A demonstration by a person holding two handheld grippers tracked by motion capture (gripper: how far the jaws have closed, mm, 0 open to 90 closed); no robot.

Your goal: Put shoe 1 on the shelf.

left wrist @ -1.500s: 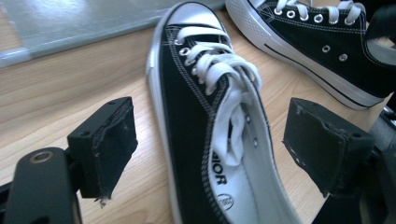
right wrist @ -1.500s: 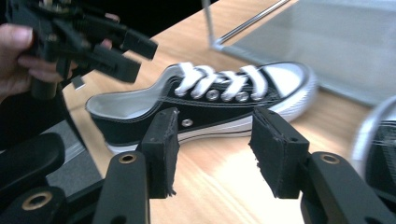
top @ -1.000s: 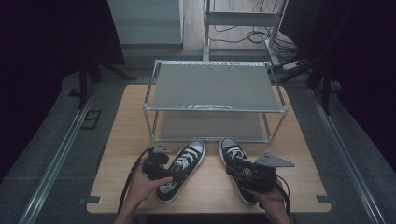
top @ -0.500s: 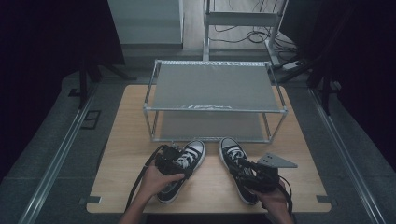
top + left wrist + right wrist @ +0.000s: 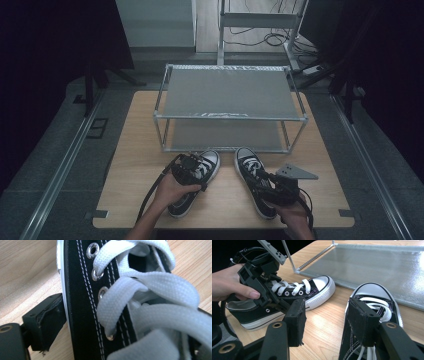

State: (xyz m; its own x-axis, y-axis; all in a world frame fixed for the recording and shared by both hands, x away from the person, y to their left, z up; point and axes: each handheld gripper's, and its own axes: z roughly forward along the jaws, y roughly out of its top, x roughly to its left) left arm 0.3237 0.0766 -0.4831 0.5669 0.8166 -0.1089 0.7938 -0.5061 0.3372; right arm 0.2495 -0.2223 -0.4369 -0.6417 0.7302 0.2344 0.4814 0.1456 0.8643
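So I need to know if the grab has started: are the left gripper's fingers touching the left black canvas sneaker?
Cannot tell. In the left gripper view one finger stands beside the left black canvas sneaker's white sole edge, without plain contact or gap.

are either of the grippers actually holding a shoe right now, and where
Cannot be told for the left gripper: its jaws, just closing, straddle the left shoe at the laces. The right gripper is open by the right shoe, holding nothing.

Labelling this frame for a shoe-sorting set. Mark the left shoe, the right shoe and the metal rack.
left shoe (image 5: 319, 282), right gripper view, on its white toe cap.
right shoe (image 5: 246, 154), high view, on its toe cap.
metal rack (image 5: 230, 92), high view, on its top shelf.
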